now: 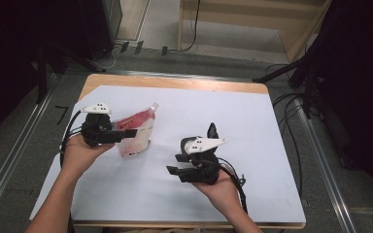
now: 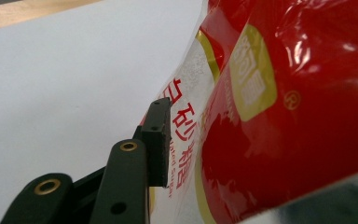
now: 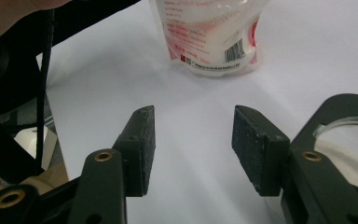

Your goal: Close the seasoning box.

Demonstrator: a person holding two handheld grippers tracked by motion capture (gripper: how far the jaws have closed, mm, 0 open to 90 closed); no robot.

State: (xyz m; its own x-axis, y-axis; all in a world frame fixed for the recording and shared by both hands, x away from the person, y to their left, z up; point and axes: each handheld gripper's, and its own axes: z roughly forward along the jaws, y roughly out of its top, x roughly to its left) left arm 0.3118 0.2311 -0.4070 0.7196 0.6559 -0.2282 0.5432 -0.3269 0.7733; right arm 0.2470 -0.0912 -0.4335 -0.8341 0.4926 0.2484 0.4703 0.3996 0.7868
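A red and clear pouch of white sugar [image 1: 138, 132] stands on the white sheet at the left. My left gripper [image 1: 126, 133] reaches it from the left, with the pouch between its jaws. In the left gripper view one pad [image 2: 160, 140] stands right beside the pouch's clear edge [image 2: 284, 116] without squeezing it; the other jaw is hidden behind the pouch. My right gripper [image 1: 175, 164] is held over the middle of the sheet, pointing left toward the pouch [image 3: 212, 37]. That right gripper [image 3: 193, 144] is open, with bare sheet between the pads.
The white sheet [image 1: 233, 121] covers most of the wooden table [image 1: 175, 81]. Cables trail from both grippers toward the near edge. Beyond the table are dark stands, floor cables and a wooden frame [image 1: 252, 19].
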